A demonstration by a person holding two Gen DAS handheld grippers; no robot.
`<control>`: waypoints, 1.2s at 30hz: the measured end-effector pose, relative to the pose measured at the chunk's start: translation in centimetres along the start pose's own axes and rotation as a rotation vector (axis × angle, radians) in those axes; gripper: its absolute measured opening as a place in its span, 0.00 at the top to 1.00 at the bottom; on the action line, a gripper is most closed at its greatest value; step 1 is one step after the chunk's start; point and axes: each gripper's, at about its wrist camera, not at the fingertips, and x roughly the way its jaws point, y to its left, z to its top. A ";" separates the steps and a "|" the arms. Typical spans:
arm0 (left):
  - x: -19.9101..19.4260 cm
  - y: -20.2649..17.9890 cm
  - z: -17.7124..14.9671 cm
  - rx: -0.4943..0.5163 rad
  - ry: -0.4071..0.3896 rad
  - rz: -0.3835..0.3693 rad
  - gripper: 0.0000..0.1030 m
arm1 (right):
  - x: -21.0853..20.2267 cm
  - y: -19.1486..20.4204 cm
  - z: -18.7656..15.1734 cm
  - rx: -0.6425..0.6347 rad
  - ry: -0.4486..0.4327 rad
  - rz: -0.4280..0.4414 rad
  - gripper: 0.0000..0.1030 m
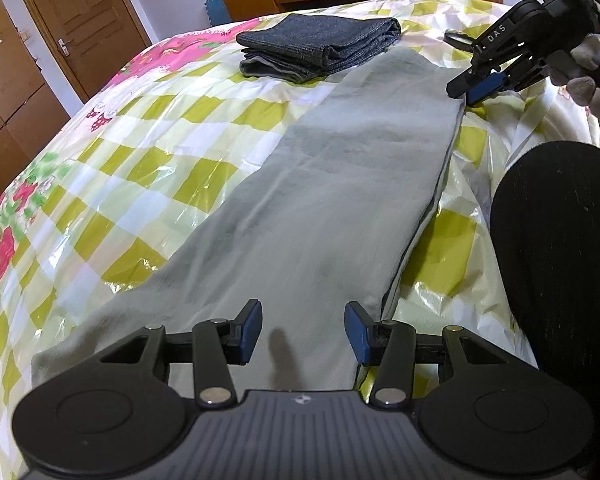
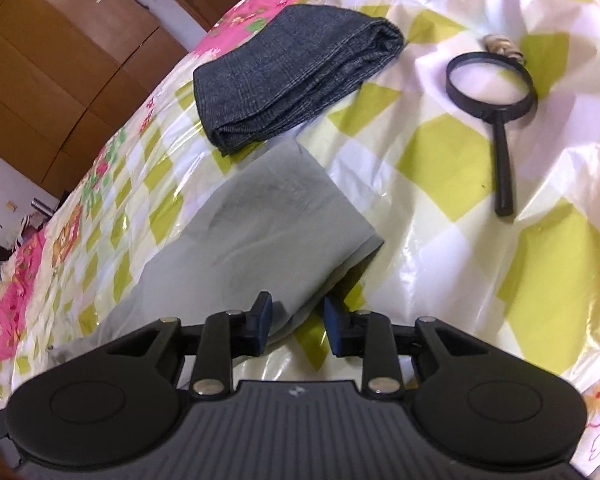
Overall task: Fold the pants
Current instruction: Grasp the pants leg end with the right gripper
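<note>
Currently, by item:
Grey pants (image 1: 332, 200): laid flat and lengthwise on the bed (image 1: 148, 152), folded into one long strip, running from the near edge toward the far end.
Far end of pants: its corner (image 2: 364, 240) is seen lying flat just ahead of the right claw (image 2: 296, 320), with a lower layer showing at the edge.
Left claw (image 1: 303, 332): held wide open over the near end of the pants; nothing is gripped between its blue pads (image 1: 250, 330).
Right claw: partly open, with nothing held; the pants' side edge is seen in the gap, and contact cannot be told. From the left wrist view it is seen at the far right corner of the pants, held by a gloved hand (image 1: 592, 76).
Dark pants (image 2: 296, 80): folded in a stack, set just past the grey pair.
Magnifier (image 2: 494, 100): lying on the bed cover, well right of both garments.
Dark leg (image 1: 556, 248): seen at the bed's right side.
</note>
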 end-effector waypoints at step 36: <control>0.7 -3.0 2.4 0.015 -0.015 -0.028 0.42 | 1.2 3.5 3.1 -0.203 -0.103 -0.082 0.86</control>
